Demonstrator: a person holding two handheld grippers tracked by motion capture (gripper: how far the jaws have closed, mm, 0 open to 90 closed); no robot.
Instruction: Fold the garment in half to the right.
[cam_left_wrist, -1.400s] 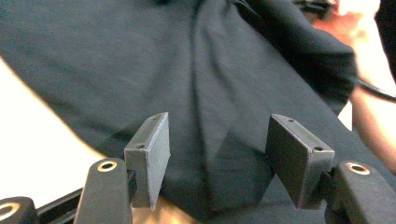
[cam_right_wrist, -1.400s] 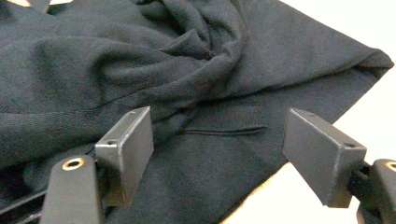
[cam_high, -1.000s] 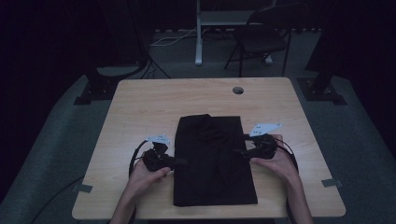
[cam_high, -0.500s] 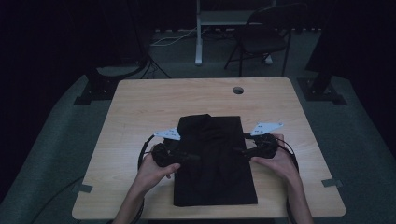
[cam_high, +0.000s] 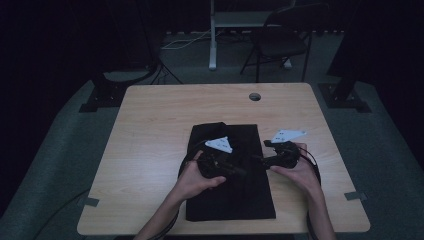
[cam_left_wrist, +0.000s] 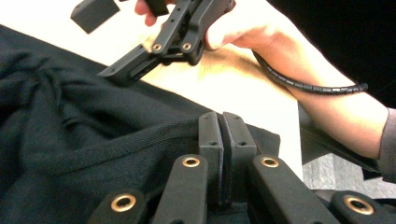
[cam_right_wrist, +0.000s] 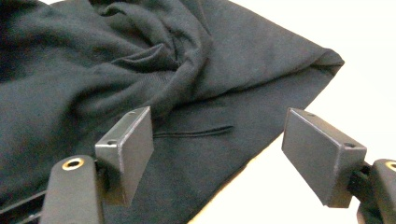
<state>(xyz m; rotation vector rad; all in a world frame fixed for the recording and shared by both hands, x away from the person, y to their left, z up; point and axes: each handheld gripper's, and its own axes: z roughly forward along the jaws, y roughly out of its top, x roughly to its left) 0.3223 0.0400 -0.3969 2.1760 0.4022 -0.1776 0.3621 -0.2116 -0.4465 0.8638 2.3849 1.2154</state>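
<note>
Since a second ago, the left gripper has carried a fold of the black garment inward, its jaws clamped on the cloth. Beside the garment's right edge on the counter, the right gripper holds its jaws wide and empty.

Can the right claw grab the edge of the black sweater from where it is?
Probably yes. The right claw is open, right over the near edge of the black sweater, and nothing sits between them. The left claw is shut on a fold farther over, out of its way.
</note>
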